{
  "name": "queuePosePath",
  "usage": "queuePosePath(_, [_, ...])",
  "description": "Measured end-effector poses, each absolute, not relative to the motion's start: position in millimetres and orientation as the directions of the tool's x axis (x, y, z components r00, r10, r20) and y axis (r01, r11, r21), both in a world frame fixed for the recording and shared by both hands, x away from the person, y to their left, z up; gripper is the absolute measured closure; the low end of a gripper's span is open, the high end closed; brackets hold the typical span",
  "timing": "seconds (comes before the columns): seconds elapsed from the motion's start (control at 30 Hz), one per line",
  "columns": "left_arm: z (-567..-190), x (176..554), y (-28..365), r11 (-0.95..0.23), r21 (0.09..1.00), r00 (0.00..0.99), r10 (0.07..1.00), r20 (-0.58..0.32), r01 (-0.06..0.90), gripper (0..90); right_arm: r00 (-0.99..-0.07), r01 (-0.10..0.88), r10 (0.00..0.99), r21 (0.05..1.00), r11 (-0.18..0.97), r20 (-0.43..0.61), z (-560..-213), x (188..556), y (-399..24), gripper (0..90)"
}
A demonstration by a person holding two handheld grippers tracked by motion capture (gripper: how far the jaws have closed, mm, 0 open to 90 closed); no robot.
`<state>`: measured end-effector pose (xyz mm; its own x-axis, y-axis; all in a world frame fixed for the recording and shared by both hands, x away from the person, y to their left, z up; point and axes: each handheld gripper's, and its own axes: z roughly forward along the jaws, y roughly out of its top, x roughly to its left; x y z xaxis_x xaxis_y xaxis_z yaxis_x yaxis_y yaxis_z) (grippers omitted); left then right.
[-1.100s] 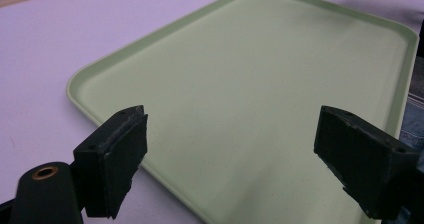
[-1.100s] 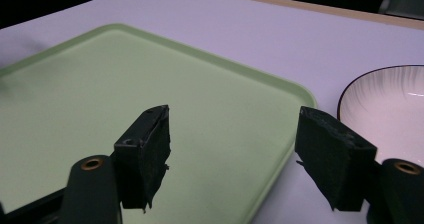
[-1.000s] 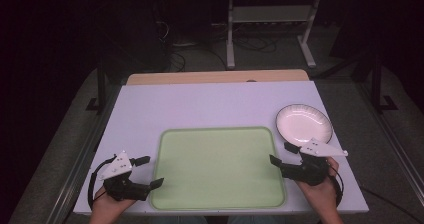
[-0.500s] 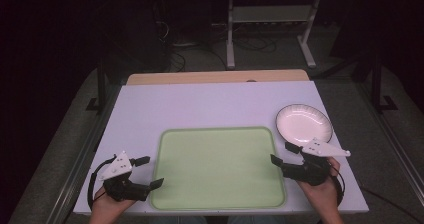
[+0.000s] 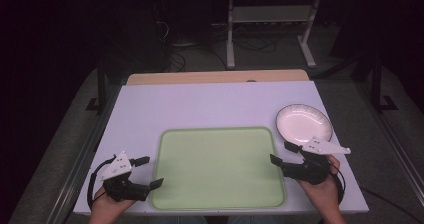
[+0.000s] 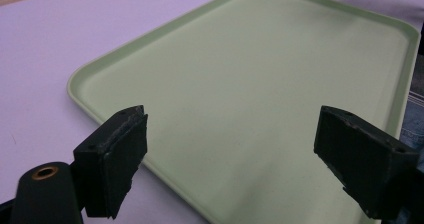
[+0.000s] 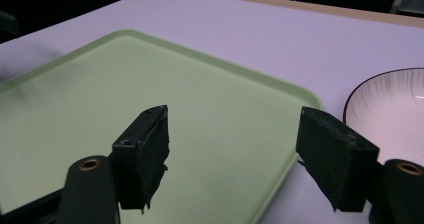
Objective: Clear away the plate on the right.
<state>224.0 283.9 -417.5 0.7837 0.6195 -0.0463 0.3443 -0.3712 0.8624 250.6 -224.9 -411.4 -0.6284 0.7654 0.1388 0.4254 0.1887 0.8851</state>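
both tools [image 5: 150, 171] [image 5: 282, 154] flank the green tray [image 5: 217, 166], jaws apart.

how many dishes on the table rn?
1: a white bowl at the table's right, just beyond the right gripper, beside the empty green tray. Nothing seems hidden.

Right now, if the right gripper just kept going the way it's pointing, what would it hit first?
Most likely the green tray. The right gripper, jaws wide open, points across its near right corner, with the white bowl off to one side. Its height above the tray is unclear, so it might pass over the rim.
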Motion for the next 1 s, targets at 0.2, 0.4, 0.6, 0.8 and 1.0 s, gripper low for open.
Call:
queuePosePath(0.2, [-418,224,284,-0.373,0.862,0.783,0.620,-0.044,0.344,13.8,-0.631,0.428,0.763,0.884,0.189,0.142,-405,252,-228,28.3])
queuePosePath(0.4, [-417,224,285,-0.374,0.861,0.783,0.620,-0.043,0.344,13.8,-0.633,0.435,0.759,0.881,0.187,0.151,-402,252,-232,27.7])
queuePosePath(0.6, [-418,224,286,-0.372,0.860,0.781,0.622,-0.047,0.348,13.8,-0.634,0.441,0.755,0.881,0.174,0.168,-399,253,-236,27.4])
queuePosePath(0.8, [-418,224,286,-0.373,0.861,0.782,0.622,-0.045,0.345,13.8,-0.634,0.458,0.749,0.873,0.166,0.190,-398,255,-241,27.5])
queuePosePath(1.0, [-417,224,287,-0.372,0.862,0.782,0.622,-0.044,0.344,13.8,-0.629,0.466,0.753,0.869,0.163,0.196,-399,255,-248,27.5])
